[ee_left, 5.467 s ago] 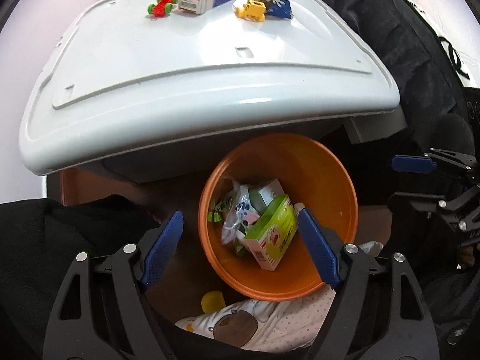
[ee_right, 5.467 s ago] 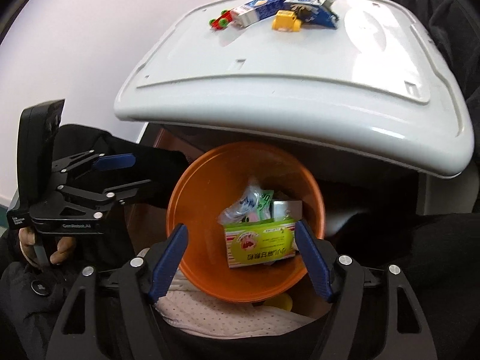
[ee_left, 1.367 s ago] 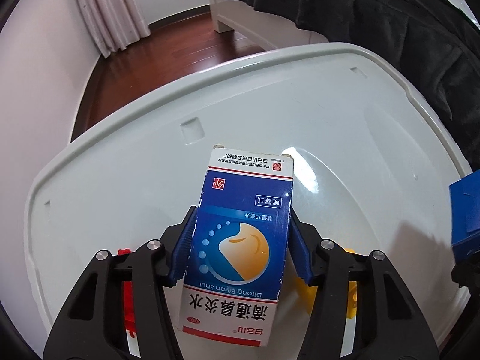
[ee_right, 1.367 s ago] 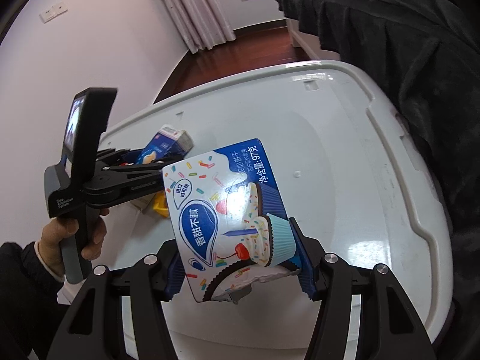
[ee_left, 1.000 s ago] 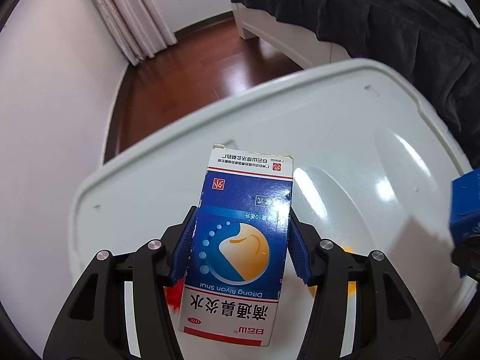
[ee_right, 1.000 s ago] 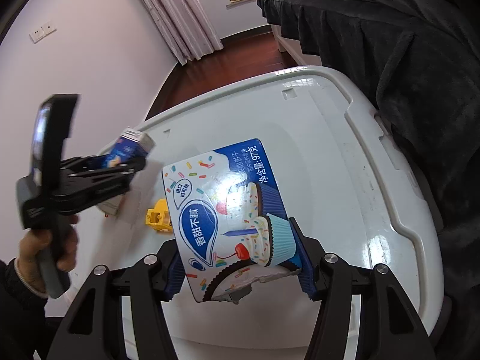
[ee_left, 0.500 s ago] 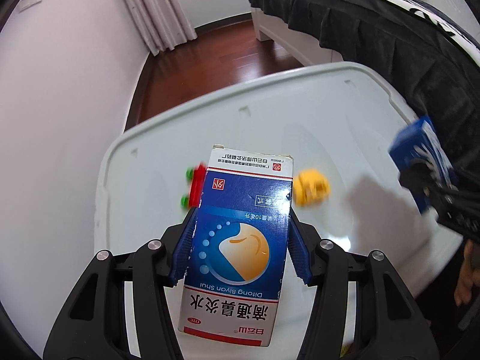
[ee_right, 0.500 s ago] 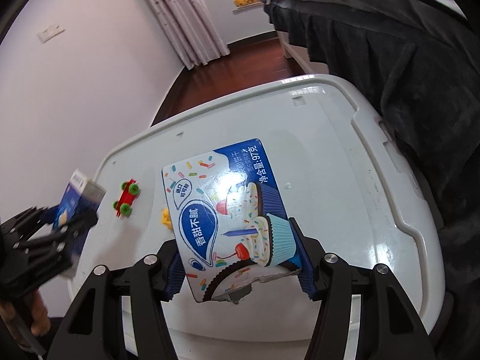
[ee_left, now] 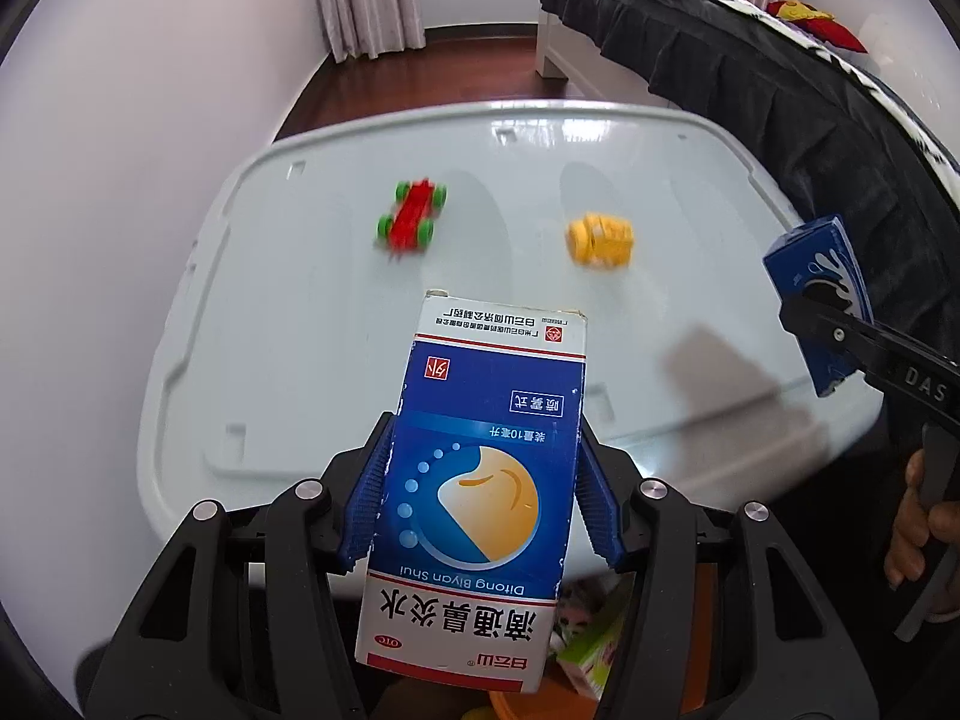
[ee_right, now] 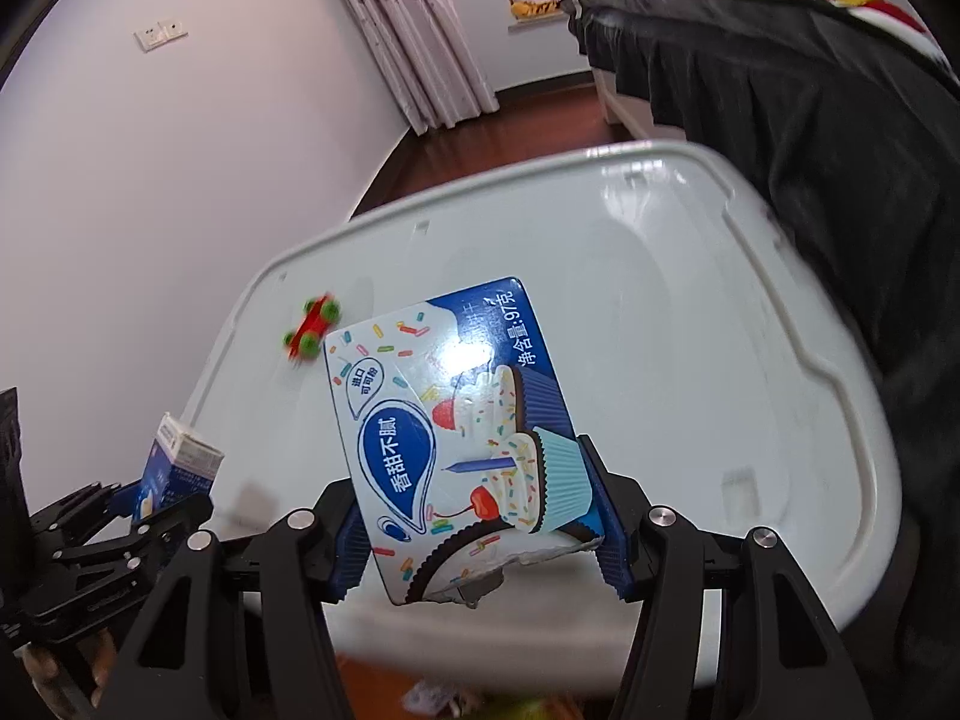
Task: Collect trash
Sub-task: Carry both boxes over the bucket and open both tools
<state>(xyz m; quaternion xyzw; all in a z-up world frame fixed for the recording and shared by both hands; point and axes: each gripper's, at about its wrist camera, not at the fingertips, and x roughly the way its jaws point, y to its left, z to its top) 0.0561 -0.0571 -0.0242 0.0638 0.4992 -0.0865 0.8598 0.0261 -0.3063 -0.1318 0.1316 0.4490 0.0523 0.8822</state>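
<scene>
Biggest thing in front of you is the white plastic lid (ee_left: 336, 312), serving as the work surface, with the dark bedspread (ee_left: 750, 78) along its far right side and pink curtains (ee_right: 420, 42) at the back wall. A wall socket plate (ee_right: 161, 33) shows in the right wrist view.

Your right gripper (ee_right: 480, 525) is clamped on the cupcake biscuit box (ee_right: 456, 420), blue pads pressed on both its sides. The box is blue and white, with a cupcake picture. Readable print: "香甜不腻" in the blue drop, "进口可可粉" in the small bubble, "净含量:97克" on the upper right edge. Its lower end is torn open. It's held up off the lid, tilted left.

Your left gripper (ee_left: 483, 495) is clamped on the medicine carton (ee_left: 480, 480), pads tight on both long sides. The carton is blue and white, upside down to the camera: "滴通鼻炎水", "Ditong Biyan Shui", "白云山", an "OTC" oval, "装量10毫升", "喷雾式". It hangs over the near edge of the lid.

Below both grippers, a sliver of the orange bin (ee_left: 690, 684) shows with trash in it, including a green-and-white box (ee_left: 591, 654); labels there are too cut off to read.

Two toys sit loose on the lid, well apart: a red toy car (ee_left: 413, 217) with green wheels on the left, a yellow toy car (ee_left: 602, 238) on the right. Both are blurred.

The right gripper's arm, seen from the left wrist, reads "DAS", rest cut off.
</scene>
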